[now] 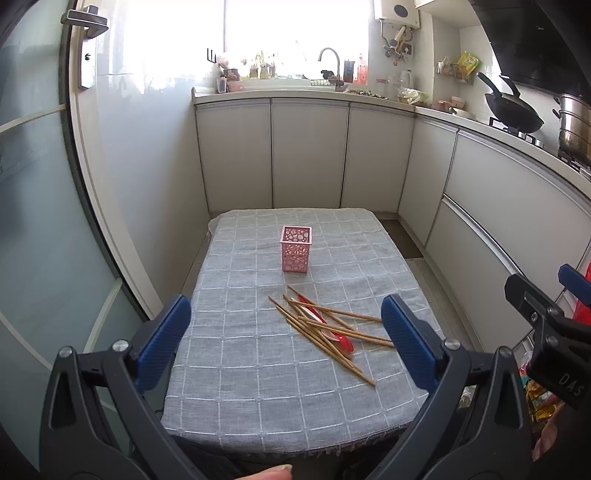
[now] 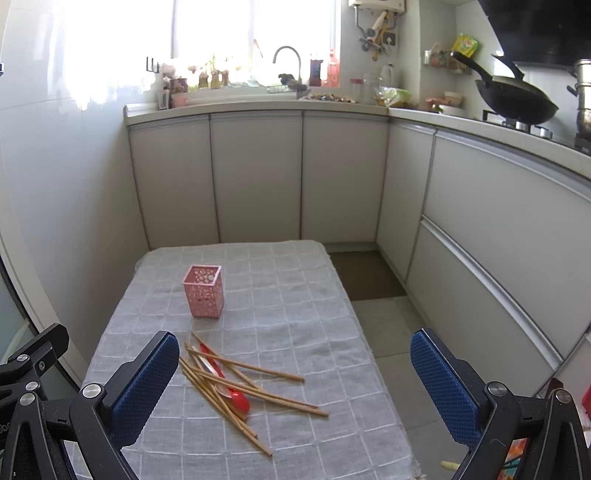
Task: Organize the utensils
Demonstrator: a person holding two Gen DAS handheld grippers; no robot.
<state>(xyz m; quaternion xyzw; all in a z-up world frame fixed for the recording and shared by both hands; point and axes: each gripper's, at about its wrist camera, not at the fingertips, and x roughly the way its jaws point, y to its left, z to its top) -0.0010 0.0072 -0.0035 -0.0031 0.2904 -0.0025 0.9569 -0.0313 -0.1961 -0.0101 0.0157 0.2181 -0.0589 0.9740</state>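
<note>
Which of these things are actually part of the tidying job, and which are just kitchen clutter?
Part of the job:
pink holder
wooden chopsticks
red spoon

Just lying about:
black wok
faucet
steel pot
bottles by the sink

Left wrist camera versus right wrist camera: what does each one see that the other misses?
Only the left wrist view shows a door handle and a fingertip at the bottom edge. Only the right wrist view shows the floor beside the table. Both share the pink holder, the chopsticks piled with a red spoon on the grey tablecloth, and both grippers, left gripper and right gripper, open and empty.
</note>
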